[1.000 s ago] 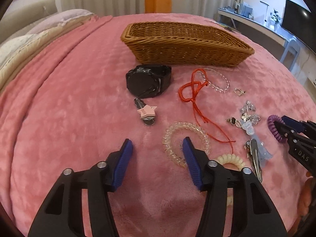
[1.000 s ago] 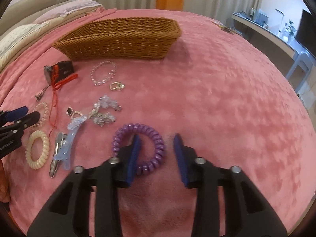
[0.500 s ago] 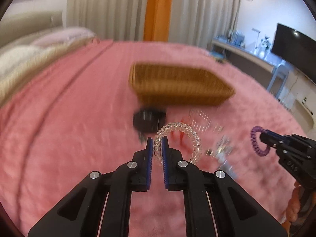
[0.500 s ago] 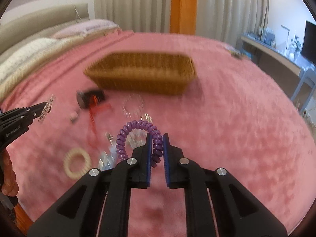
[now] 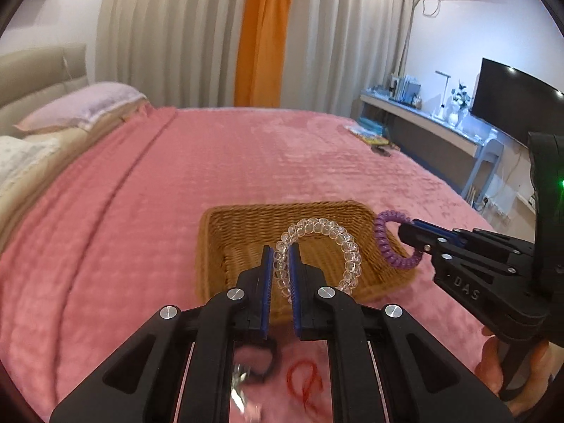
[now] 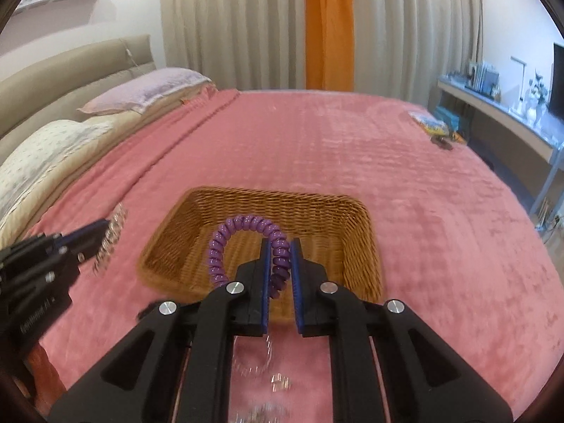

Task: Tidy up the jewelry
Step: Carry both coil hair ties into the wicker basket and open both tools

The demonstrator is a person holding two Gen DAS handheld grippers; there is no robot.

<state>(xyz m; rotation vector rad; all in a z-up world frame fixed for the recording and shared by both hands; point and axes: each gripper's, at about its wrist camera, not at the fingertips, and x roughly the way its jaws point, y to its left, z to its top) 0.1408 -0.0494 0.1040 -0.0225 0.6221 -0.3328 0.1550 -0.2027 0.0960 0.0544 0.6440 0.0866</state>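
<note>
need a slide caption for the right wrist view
Right gripper shut on a purple coil above the wicker basket, left gripper alongside with a clear coil.

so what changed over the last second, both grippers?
Both closed on coil bands and lifted them off the blanket: left gripper took the clear coil band, right gripper the purple coil band. Both now hold them up in front of the wicker basket, jaws clamped. Unchanged: basket still empty on the pink blanket; red cord and other pieces still lie there.
</note>
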